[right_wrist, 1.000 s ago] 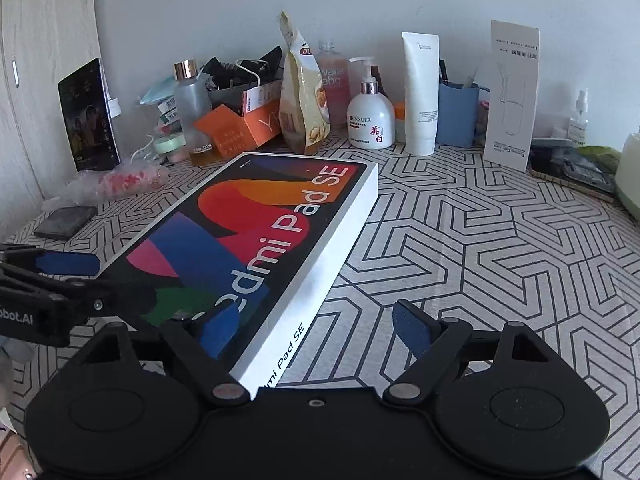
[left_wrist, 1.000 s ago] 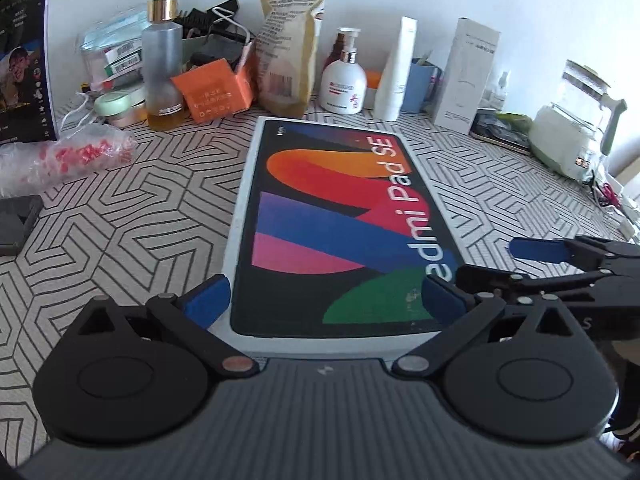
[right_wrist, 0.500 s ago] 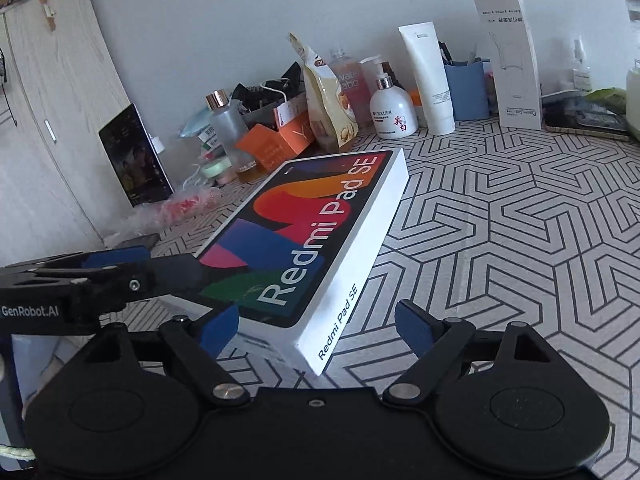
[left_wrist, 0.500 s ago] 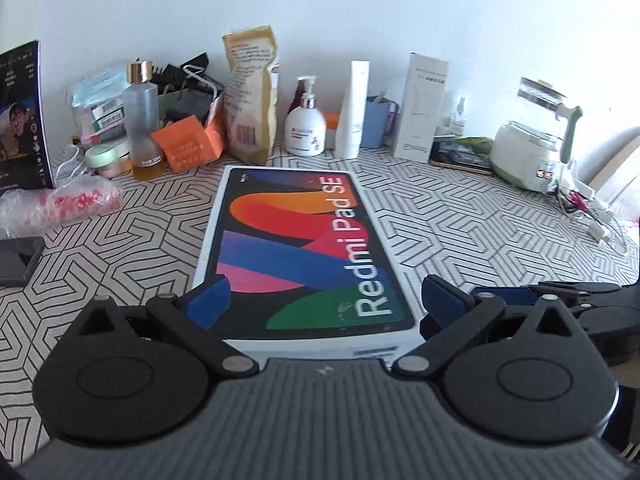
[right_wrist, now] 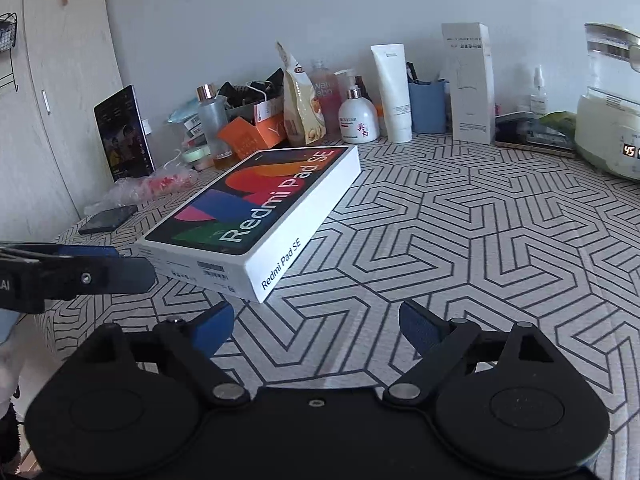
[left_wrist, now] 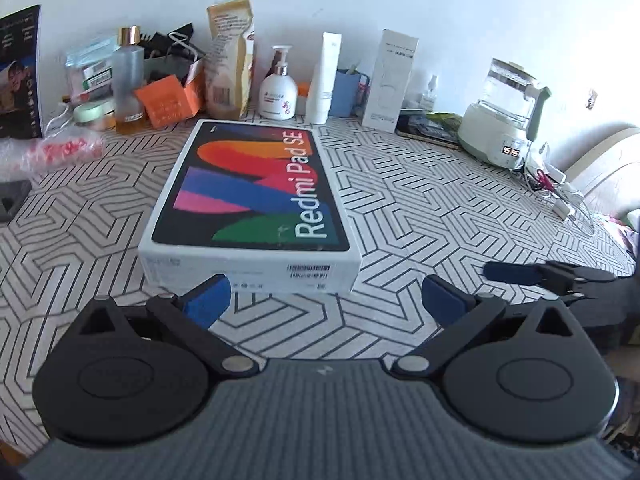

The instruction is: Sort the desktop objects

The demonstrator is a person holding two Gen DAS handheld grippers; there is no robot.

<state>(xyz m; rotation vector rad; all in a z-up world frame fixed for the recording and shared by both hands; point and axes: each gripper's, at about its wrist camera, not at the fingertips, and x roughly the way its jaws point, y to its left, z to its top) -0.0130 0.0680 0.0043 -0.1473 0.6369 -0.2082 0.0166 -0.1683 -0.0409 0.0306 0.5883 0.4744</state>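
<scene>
A flat Redmi Pad SE box [left_wrist: 252, 200] with a colourful lid lies on the patterned table; it also shows in the right wrist view [right_wrist: 256, 216]. My left gripper [left_wrist: 324, 300] is open and empty, just short of the box's near end. My right gripper [right_wrist: 316, 326] is open and empty, near the box's front right corner. The right gripper's fingers [left_wrist: 516, 274] show at the right of the left wrist view. The left gripper's fingers [right_wrist: 100, 274] show at the left of the right wrist view.
Along the back wall stand a glass bottle [left_wrist: 128, 76], an orange carton [left_wrist: 168, 100], a snack bag [left_wrist: 230, 56], a pump bottle [left_wrist: 278, 88], a white tube [left_wrist: 326, 76] and a tall white box [left_wrist: 390, 80]. A kettle [left_wrist: 504, 116] stands far right. A plastic bag [left_wrist: 60, 148] lies left.
Both grippers have drawn back from the box toward the table's near edge. The box's near end, which lay between the left fingers, now lies beyond them.
</scene>
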